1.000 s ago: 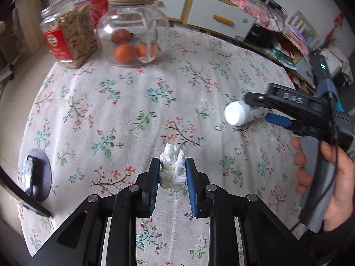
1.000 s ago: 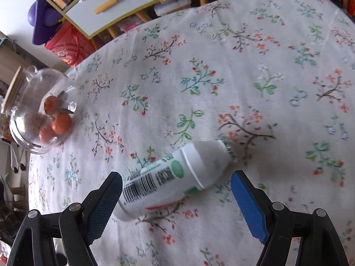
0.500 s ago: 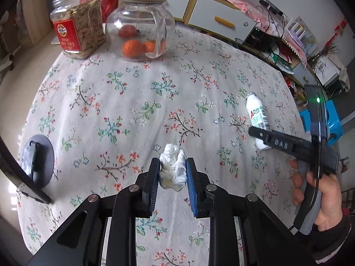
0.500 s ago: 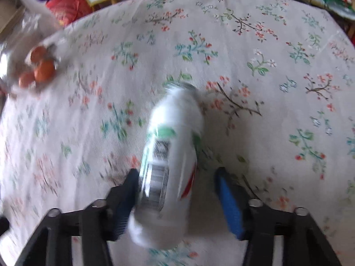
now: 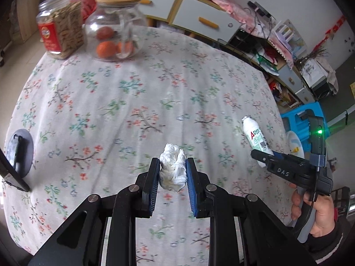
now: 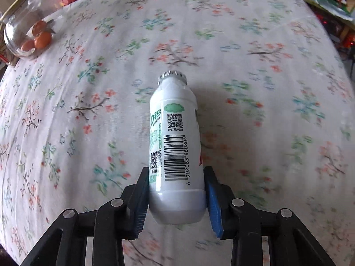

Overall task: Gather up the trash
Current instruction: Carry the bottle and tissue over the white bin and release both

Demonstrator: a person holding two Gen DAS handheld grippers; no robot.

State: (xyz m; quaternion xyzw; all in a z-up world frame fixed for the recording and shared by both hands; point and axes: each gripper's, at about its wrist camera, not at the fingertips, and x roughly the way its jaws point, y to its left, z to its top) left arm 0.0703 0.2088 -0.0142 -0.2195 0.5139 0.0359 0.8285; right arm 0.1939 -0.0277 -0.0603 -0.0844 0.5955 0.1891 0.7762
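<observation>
Floral tablecloth under glossy cylindrical white bottle; right tongs closing.

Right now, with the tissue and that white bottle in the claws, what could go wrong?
The right claw is closing on only the base end of the white bottle; the smooth, round body could slip or swing if lifted early. The crumpled tissue in the left claw is soft and could work loose in transit.

My right gripper now straddling the bottle, jaws closing on its base, bottle turned lengthwise between the pads, formerly lying crosswise ahead
</observation>
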